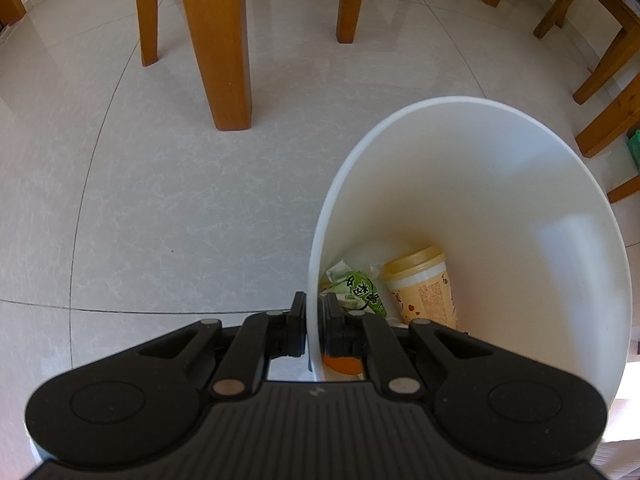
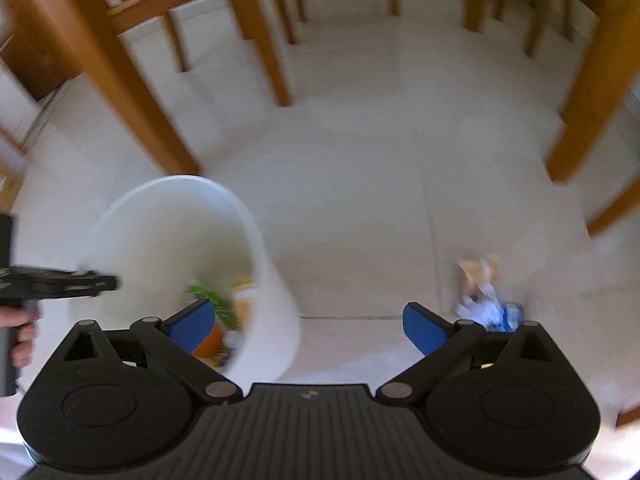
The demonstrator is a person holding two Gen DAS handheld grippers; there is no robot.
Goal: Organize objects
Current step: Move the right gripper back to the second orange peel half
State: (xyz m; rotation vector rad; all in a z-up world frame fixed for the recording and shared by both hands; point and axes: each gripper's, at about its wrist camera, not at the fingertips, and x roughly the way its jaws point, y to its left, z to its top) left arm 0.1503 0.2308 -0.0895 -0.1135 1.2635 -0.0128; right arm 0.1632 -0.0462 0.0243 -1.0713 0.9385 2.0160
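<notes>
My left gripper (image 1: 314, 308) is shut on the near rim of a white bin (image 1: 520, 200), one pad outside the wall and one inside. In the bin lie a beige cup (image 1: 424, 284), a green wrapper (image 1: 360, 290) and something orange (image 1: 342, 364). In the blurred right wrist view, my right gripper (image 2: 310, 320) stands open over the tiled floor, with nothing between its blue pads (image 2: 192, 324). The bin (image 2: 168, 220) is to its left, with the left gripper (image 2: 96, 282) at the rim. A crumpled blue, white and tan wrapper (image 2: 484, 300) lies on the floor just right of the right gripper.
Wooden chair and table legs (image 1: 216, 40) stand on the pale tiles beyond the bin, and more legs (image 2: 588, 100) rise on the right. A hand (image 2: 24, 336) holds the left gripper's handle at the far left edge.
</notes>
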